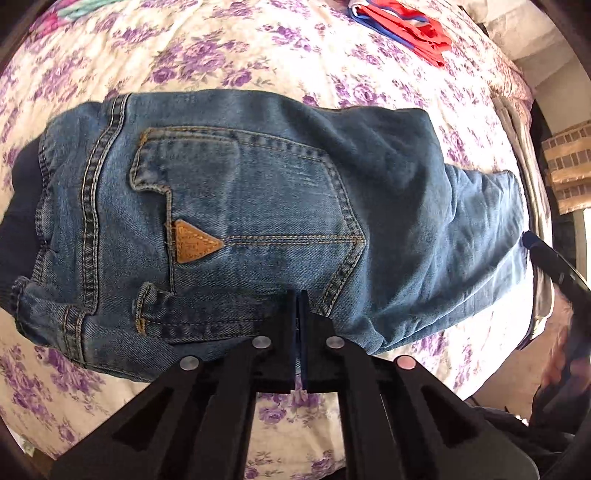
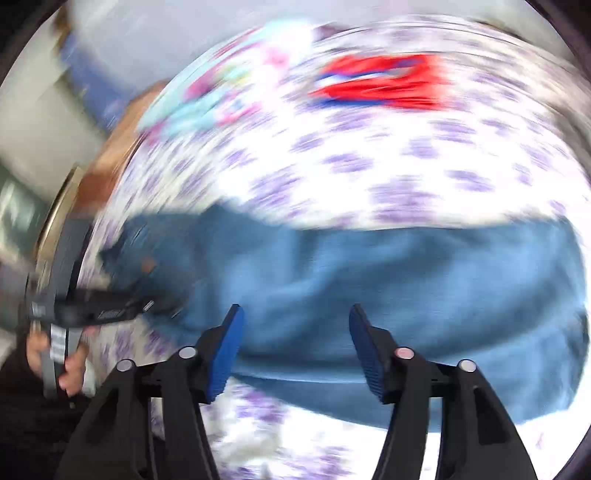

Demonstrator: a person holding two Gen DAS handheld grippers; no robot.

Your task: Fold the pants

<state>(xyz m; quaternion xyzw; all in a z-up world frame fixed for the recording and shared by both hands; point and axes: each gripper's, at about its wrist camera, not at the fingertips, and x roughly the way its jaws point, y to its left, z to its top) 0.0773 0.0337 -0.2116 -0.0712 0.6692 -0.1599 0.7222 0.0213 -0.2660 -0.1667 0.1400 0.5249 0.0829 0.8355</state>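
Left tool (image 1: 298, 295), its black fingers pressed together, sits at the near edge of a pair of faded blue denim pants (image 1: 258, 206) folded into a thick bundle near the middle of a bed; whether a fold of denim is pinched between the fingers cannot be told, since the tips meet right at the cloth. Right tool (image 2: 295, 314) hovers just over the bundle's right part with its blue-padded fingers (image 2: 225, 350) spread wide and nothing between them; that view is smeared by motion blur.

The bundle lies back pocket up, a tan triangular leather patch (image 1: 195, 245) showing on the stitching, the waistband toward the bed's left side and the leg ends toward the right edge. Judging by the compact shape, the folding looks nearly complete. To finish well, the layers would want pressing flat and the lower right corner, where one layer juts past the other, squaring up; a firm hold at the near edge should stop the stiff denim from springing open while the free tool smooths or tucks.

White bedsheet printed with purple flowers (image 1: 221, 55) covers the whole surface. A red and blue garment (image 1: 406, 26) lies crumpled at the far edge, a pink and turquoise patterned cloth (image 2: 207, 96) toward the far left corner. Beyond the bed's right edge stands a beige woven item (image 1: 570, 162), too cropped to identify.
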